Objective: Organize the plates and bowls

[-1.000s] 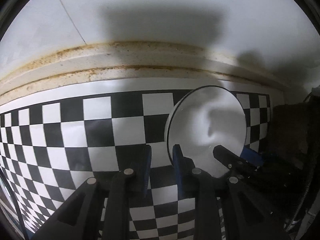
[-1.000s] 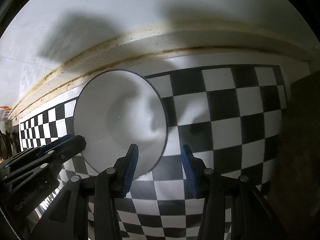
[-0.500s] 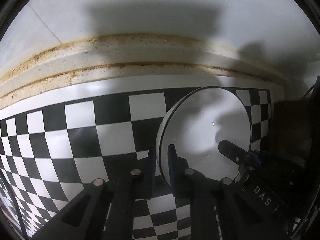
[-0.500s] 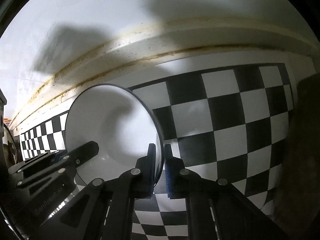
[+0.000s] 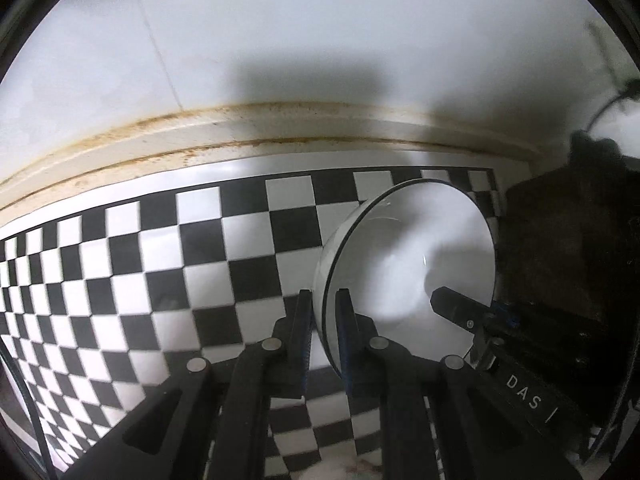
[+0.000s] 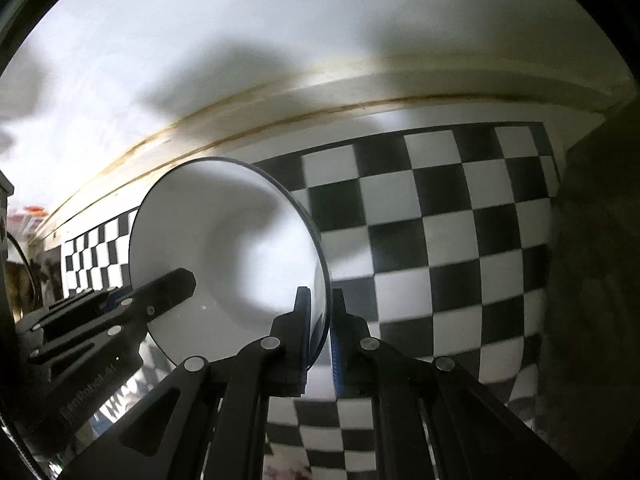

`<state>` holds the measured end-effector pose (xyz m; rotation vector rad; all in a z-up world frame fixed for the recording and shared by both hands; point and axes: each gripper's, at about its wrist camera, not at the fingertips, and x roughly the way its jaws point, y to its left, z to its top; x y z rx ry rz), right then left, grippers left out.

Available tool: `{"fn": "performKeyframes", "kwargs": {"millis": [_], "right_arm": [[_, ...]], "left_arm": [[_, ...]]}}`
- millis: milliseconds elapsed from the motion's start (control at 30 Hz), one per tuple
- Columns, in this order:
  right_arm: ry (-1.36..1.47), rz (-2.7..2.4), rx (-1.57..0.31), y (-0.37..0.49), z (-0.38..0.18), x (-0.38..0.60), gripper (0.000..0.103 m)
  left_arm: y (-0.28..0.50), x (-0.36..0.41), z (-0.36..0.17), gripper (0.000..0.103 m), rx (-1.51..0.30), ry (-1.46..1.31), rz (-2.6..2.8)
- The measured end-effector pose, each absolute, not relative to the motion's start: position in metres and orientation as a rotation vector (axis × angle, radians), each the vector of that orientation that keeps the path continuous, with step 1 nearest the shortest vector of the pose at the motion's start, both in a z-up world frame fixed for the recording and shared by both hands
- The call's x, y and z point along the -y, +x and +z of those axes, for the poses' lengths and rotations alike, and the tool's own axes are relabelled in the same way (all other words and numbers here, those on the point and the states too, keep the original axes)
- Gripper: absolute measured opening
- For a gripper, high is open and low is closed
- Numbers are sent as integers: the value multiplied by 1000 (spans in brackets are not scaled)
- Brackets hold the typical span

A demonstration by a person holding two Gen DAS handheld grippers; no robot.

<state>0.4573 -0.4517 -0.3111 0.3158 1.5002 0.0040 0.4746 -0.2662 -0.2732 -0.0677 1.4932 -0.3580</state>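
The counter [image 5: 168, 264], covered by a black-and-white checkered mat, runs back to a stained ledge under a white wall. Above the mat near the counter's back edge, a white bowl [image 5: 416, 256] with a thin dark rim hangs tilted, no longer resting flat as it did a second ago. The left hand-held gripper [image 5: 323, 320] has clenched on the rim at one side; the right hand-held gripper [image 6: 320, 316], open a second ago, now pinches the opposite rim. Both have risen with it, so the bowl is probably being carried toward wherever it belongs.
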Motion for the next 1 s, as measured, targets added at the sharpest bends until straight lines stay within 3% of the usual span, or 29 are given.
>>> {"fn": "performKeyframes", "kwargs": {"millis": [367, 600, 1000], "right_arm": [[310, 57, -1413, 373, -237, 431, 10], [319, 58, -1401, 300, -207, 431, 10], [359, 67, -1495, 217, -256, 418, 10]], "left_arm": [[384, 248, -207, 9, -1408, -41, -403], [324, 248, -198, 9, -1419, -22, -442], [258, 235, -244, 9, -1549, 1, -438]]}}
